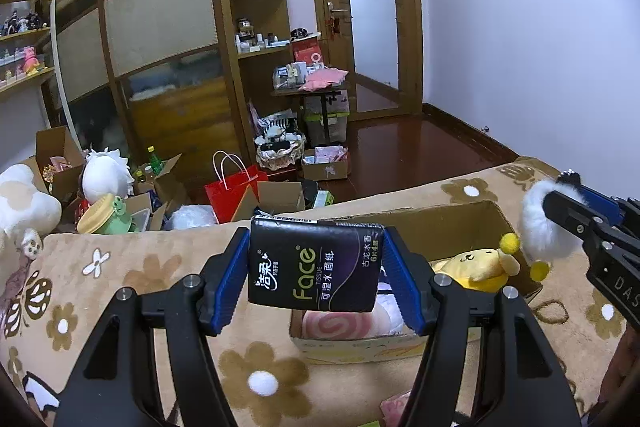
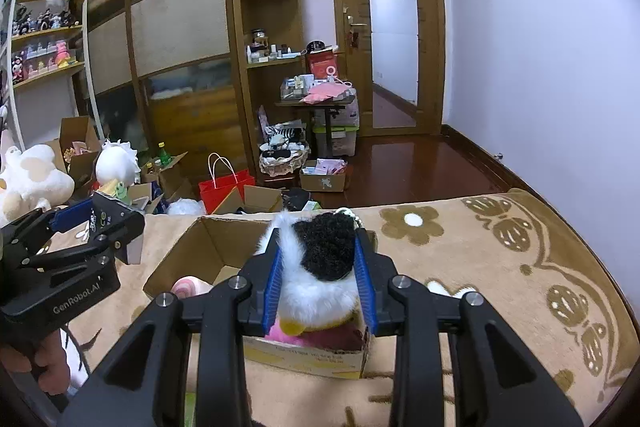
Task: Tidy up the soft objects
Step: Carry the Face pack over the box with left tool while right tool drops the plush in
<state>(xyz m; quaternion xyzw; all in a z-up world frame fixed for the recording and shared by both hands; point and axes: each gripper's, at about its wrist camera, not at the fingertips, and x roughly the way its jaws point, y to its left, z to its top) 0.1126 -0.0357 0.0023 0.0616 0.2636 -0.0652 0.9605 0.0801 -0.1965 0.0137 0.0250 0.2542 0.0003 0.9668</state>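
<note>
My left gripper is shut on a black tissue pack printed "Face", held in the air over the near-left part of an open cardboard box. In the box lie a yellow dog plush and a pink swirl plush. My right gripper is shut on a fluffy white plush with a black patch, above the same box. The left wrist view shows that white plush at the far right, in the right gripper. In the right wrist view the left gripper is at the left.
The box rests on a tan bed cover with brown flowers. Beyond the bed edge the floor holds a red paper bag, cardboard boxes, a large white plush and a green frog toy. A wardrobe and a door stand behind.
</note>
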